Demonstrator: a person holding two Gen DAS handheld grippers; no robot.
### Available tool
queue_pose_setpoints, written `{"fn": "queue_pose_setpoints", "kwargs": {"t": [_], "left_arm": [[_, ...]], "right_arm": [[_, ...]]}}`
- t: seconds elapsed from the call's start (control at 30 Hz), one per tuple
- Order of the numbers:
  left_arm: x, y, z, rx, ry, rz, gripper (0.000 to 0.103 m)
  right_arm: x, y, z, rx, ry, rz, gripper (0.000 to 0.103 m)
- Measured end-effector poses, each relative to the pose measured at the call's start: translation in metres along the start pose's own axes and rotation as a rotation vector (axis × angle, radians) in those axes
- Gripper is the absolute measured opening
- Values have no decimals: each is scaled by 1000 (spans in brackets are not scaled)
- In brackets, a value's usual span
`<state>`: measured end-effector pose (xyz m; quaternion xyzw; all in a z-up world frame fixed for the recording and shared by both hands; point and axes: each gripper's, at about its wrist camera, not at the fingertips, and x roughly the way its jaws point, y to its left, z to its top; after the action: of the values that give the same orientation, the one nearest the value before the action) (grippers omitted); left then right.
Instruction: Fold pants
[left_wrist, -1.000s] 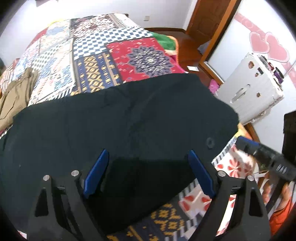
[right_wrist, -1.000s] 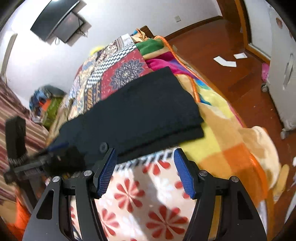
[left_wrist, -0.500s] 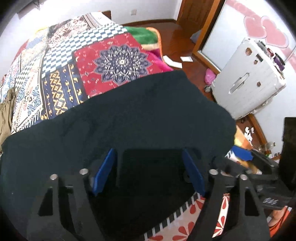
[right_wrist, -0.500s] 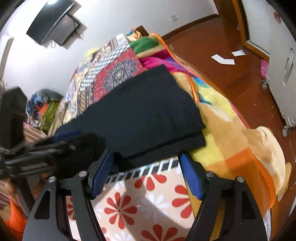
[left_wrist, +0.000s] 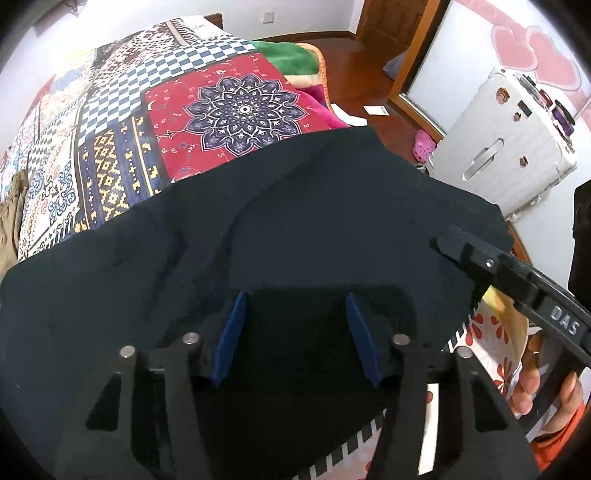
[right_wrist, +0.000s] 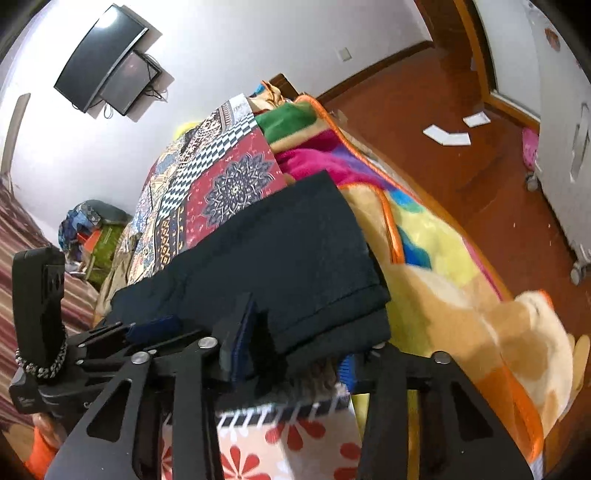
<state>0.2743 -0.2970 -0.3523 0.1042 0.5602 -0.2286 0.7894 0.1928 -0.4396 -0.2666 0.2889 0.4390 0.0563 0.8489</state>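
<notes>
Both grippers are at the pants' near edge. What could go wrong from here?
1. The right gripper, jaws just closing, pinches the pants at a corner where two layers lie offset; it may lift only one layer.
2. The left gripper, jaws also just closing, has flat cloth between pads that are not yet pressing; it may slip off the cloth or catch the floral blanket underneath.

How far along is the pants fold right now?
Done: the black pants already lie doubled on the bed, two layers showing at the near edge. In hand: both grippers have just been closing on that near edge, the right gripper with cloth bunched between its pads, the left gripper with fabric between its fingers. Left: lifting this edge over for the next fold and smoothing it.
</notes>
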Motion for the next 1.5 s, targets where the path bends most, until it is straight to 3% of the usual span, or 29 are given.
{"fn": "queue_pose_setpoints", "kwargs": {"t": [0.1,0.2,0.63,0.87,1.1,1.33,1.5], "left_arm": [[-7,6,1,-24,-11,-18,50],[-21,14,2,-46,-43,-31,50],[-107,82,-24,-134,-196,52,51],[-132,130,-61,-183,-225,135,64],[-132,177,-99,-279,-207,152,65],[-98,192,-124,-312,-125,93,65],[-111,199,-137,-342,-177,62,65]], "right_arm": [[1,0,4,-2,-8,-2,14],[-6,5,5,-23,-35,-2,13],[-28,59,20,-171,-122,42,10],[-30,103,27,-263,-148,89,10],[-29,154,25,-358,-164,152,10],[-15,207,15,-446,-139,212,10],[15,245,0,-505,-77,244,10]]}}
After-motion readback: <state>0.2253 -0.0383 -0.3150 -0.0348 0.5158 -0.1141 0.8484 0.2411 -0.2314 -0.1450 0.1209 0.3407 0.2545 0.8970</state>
